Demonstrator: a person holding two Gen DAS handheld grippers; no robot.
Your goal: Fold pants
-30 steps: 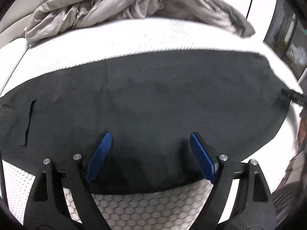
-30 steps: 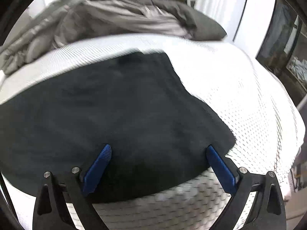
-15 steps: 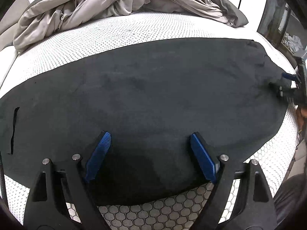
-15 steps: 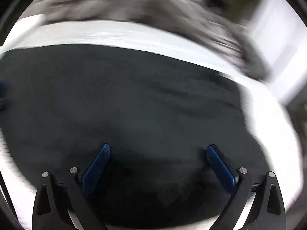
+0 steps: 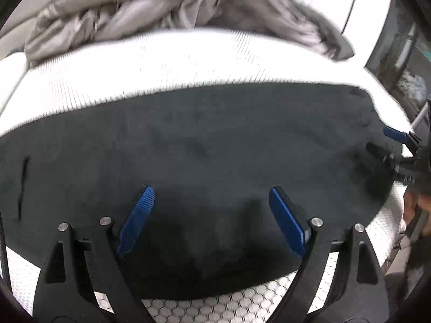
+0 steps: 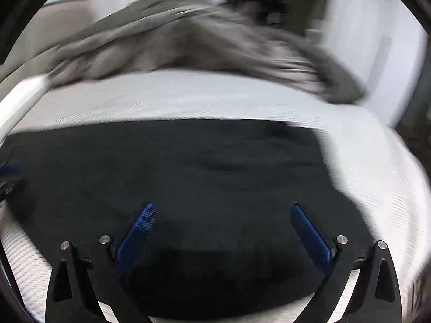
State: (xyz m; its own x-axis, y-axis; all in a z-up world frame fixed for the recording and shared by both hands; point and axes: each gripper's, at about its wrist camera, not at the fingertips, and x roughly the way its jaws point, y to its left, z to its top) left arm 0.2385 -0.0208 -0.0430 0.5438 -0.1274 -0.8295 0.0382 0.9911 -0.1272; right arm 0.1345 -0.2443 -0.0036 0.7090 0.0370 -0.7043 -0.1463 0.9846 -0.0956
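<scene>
Black fabric — the pants [image 5: 215,156] — lies spread flat across the white honeycomb-patterned bed [image 5: 175,62], smoothed out, I judge, so that an edge can be lifted cleanly for a fold; a crumpled grey blanket [image 5: 175,8] is pushed to the far side, out of the way. Both sets of tongs hang over the near edge of the cloth, tilted down toward it. The left tongs [image 5: 212,220] stand wide apart with nothing between the blue pads but flat fabric below — no grip. The right tongs [image 6: 223,238], toward the right end of the pants, gape equally wide and hold nothing.
</scene>
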